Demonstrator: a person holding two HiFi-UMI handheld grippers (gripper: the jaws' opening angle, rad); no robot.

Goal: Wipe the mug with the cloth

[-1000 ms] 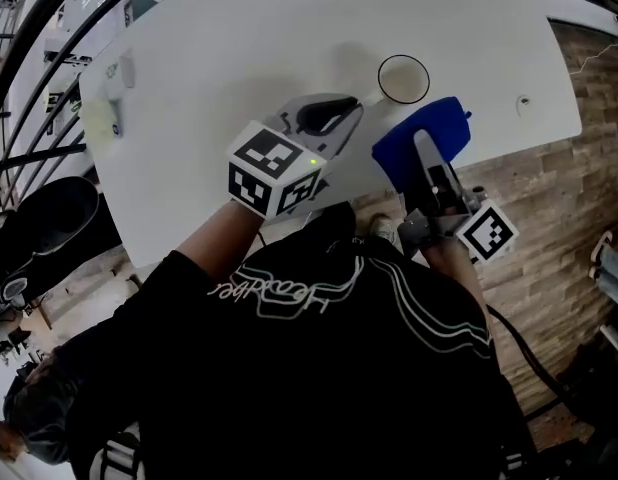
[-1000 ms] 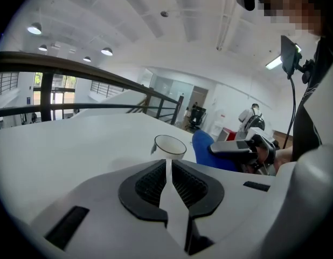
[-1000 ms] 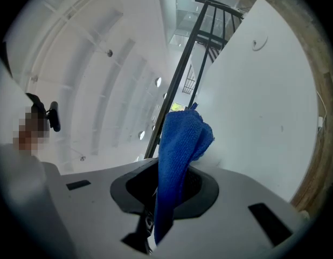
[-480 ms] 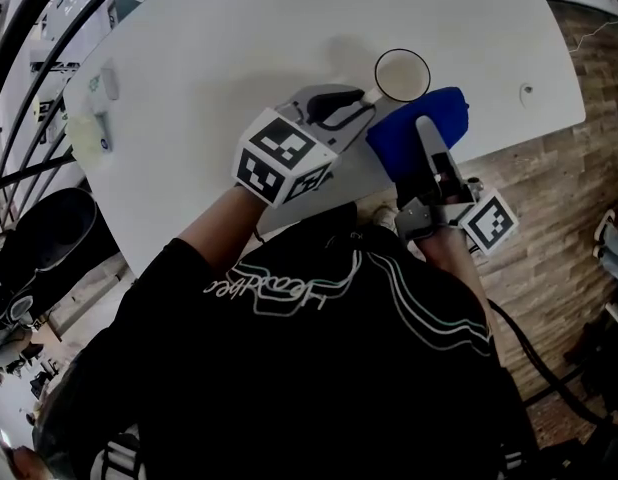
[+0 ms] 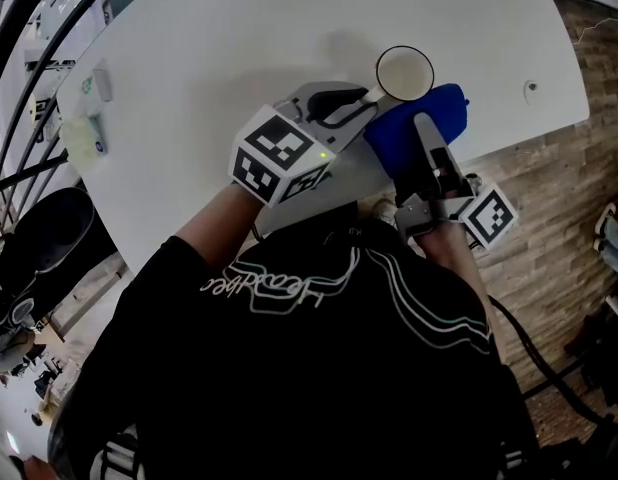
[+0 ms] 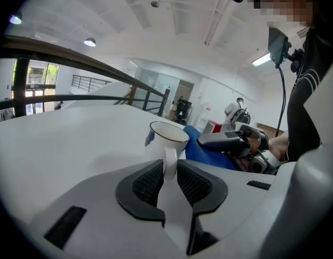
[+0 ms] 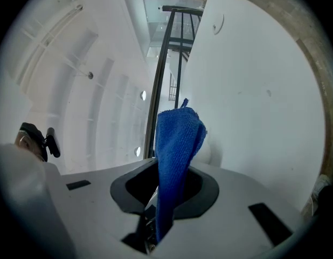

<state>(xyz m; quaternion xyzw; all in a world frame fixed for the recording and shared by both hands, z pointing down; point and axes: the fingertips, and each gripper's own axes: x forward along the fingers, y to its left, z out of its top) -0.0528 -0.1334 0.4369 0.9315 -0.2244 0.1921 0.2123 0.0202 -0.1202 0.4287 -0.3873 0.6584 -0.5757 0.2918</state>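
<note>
White tabletop, wood floor beyond its right edge: you are working at the table's near right part.

- Mug, white with a dark rim: it is standing upright on the table, with its handle pointing back at you.
- Left gripper: it is reaching in from the left. Its jaws have just been opening, then easing in a little, and they are standing apart with the mug's handle between the pads. As far as I can judge, they are not clamping it.
- Right gripper: it is pinching a blue cloth, which is bunching forward out of the jaws just near-right of the mug. Whether it is touching the mug I cannot tell.

Step in hand, by my reading: you are sorting out the hold on the handle, and no wiping stroke is going on.

Next move: you are needing a firm hold on the handle so the mug is not sliding or tipping. Then you are needing the cloth's loose end against the mug's wall or rim, rubbing around it.
</note>
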